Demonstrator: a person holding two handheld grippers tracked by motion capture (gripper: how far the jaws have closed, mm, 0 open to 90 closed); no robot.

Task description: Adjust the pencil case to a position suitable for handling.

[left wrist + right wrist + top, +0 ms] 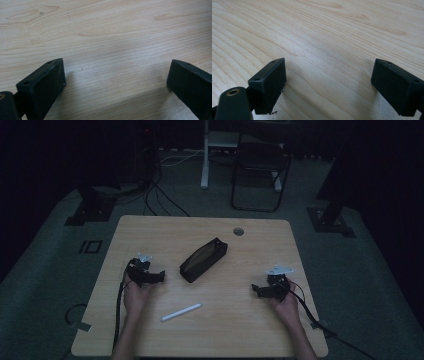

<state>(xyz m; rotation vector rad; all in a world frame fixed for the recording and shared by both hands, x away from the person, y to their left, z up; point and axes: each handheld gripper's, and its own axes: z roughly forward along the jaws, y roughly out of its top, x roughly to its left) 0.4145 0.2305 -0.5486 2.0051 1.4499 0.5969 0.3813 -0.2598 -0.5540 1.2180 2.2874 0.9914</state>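
No writing, label, brand, number or sign can be read anywhere in these views. The bench [240,320] bears only wood grain, and the black pouch [203,259] and white stick [181,312] lying on it carry no legible marking.

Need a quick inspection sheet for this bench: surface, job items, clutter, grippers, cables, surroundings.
Surface: light wooden table, round cable hole near the far edge.
Job's things: black pencil case lying at centre, diagonal; white pen lying nearer the person, apart from the case.
Clutter: nothing seen.
Grippers: left gripper and right gripper both open, fingers empty, low over bare wood either side of the case.
Cables: one trails from each gripper off the near edge; more lie on the floor behind.
Surroundings: dark room, chair and stand legs beyond the table.
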